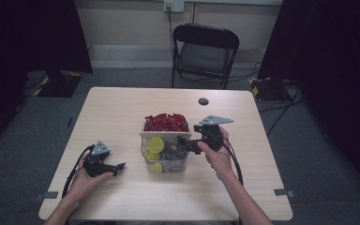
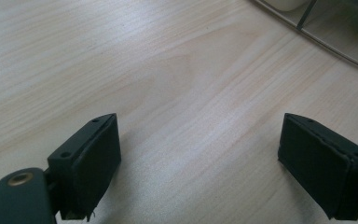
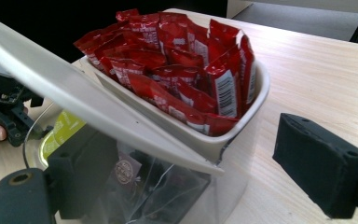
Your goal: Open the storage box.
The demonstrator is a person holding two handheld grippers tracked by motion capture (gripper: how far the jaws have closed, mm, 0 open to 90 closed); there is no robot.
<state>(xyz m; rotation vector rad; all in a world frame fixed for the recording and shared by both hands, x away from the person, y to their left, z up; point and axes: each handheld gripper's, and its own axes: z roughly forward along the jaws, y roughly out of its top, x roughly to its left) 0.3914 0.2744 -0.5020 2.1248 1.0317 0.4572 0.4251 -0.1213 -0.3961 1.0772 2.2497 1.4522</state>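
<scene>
A clear plastic container [image 1: 165, 165] stands mid-table. Its back compartment holds several red sachets [image 1: 166, 123] [image 3: 182, 70]. In its front compartment lie lime-green packets [image 1: 155, 145] [image 3: 63, 130] and clear packets with dark contents [image 3: 140, 186]. My right gripper [image 1: 186, 143] [image 3: 196, 172] is open at the container's right end. One jaw is at the front compartment and the other is outside, over the table. My left gripper [image 1: 118, 168] [image 2: 198, 158] stands open low over bare wood, left of the container, with nothing between its jaws.
A pale divider strip [image 3: 98, 107] runs across the container between the two compartments. The wooden table [image 1: 122, 108] has a dark round hole [image 1: 203, 101] at the back. A black folding chair [image 1: 205, 49] stands beyond the far edge.
</scene>
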